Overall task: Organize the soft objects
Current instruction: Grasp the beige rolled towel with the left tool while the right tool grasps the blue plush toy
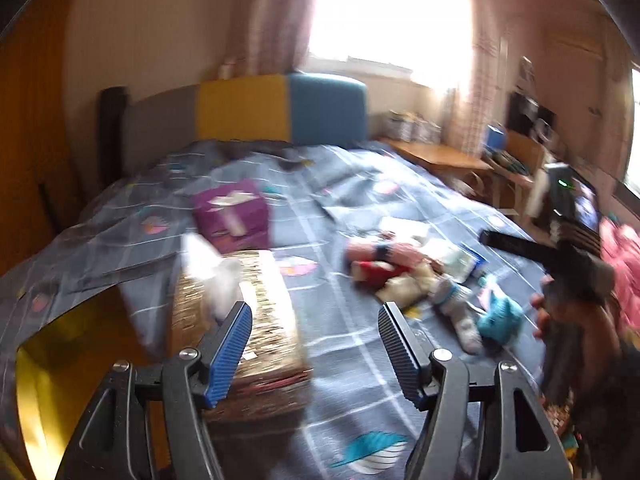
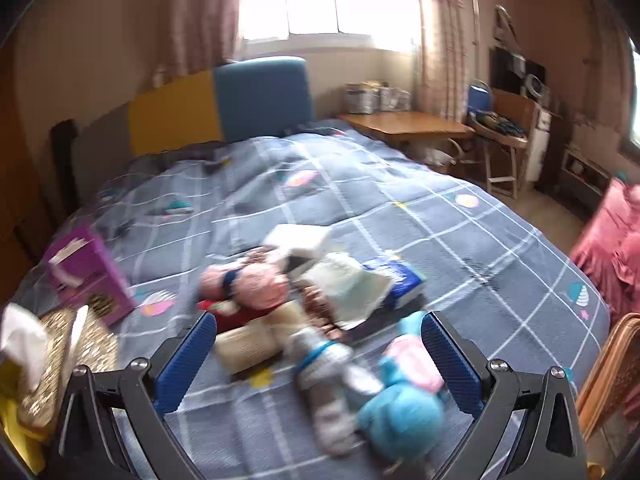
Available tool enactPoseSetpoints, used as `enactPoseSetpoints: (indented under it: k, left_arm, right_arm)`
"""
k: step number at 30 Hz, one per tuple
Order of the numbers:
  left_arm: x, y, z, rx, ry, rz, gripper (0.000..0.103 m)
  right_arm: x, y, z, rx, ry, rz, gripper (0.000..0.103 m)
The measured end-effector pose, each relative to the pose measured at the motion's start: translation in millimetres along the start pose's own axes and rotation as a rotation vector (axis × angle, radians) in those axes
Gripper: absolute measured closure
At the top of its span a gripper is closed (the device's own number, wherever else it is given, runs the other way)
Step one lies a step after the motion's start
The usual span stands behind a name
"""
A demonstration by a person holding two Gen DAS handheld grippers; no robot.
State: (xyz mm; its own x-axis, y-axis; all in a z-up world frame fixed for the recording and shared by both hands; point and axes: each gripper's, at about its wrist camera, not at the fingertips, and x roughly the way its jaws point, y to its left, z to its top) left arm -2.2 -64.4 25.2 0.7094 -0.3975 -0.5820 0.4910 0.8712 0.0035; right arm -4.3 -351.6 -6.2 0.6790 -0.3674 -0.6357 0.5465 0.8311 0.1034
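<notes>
A lived-in home bedroom: a bed under a grey grid-patterned quilt (image 2: 400, 216) with a grey, yellow and blue padded headboard (image 2: 260, 96); pink curtains (image 2: 440, 40) frame a bright window (image 2: 320, 0); a wooden side table (image 2: 404, 124) stands beside the bed.

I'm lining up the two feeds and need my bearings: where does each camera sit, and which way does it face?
Left wrist: on the left gripper, jaws open and empty, facing the woven tissue box and purple box; the right gripper and hand show at its right edge.
Right wrist: on the right gripper, open over the toy pile, teal plush nearest.
Shared: bed, toy pile, both boxes, headboard.
</notes>
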Motion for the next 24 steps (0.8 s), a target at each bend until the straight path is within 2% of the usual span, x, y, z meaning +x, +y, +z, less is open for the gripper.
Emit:
enactPoseSetpoints:
  k: [2,5,8,11,16,18,24]
  left_arm:
    - [20.3,-13.3,10.3,0.037,0.053,-0.044,0.036]
    - [46.4,-24.5,17.8,0.021,0.150,-0.087,0.036]
    - [78.3,-37.5,16.5,0.023,0.253,-0.114,0.036]
    - [113.5,-56.5,16.0,0.058,0.342,-0.148,0.036]
    - [160.9,-81.0,22.1,0.101,0.387,-0.181,0.038]
    - [181.9,-88.9,24.0,0.126,0.406,-0.192,0.043]
    - [231.4,-114.2,18.2,0.267,0.423,-0.204,0.044]
  right_arm:
    - [17.5,-24.8,8.6,0.063,0.027,-0.026,0.000]
    - [36.5,-56.2,14.3,0.153,0.035,-0.055,0.000]
    - [43.7,-77.0,14.7,0.264,0.065,-0.027,0.000]
    - [46.7,-81.5,11.8,0.296,0.091,0.010,0.000]
    - [47.9,-78.8,9.5,0.303,0.111,0.050,0.000]
    - [48.5,-79.1,9.4,0.307,0.113,0.061,0.000]
    - [54.2,-78.9,7.8,0.318,0.144,0.097,0.000]
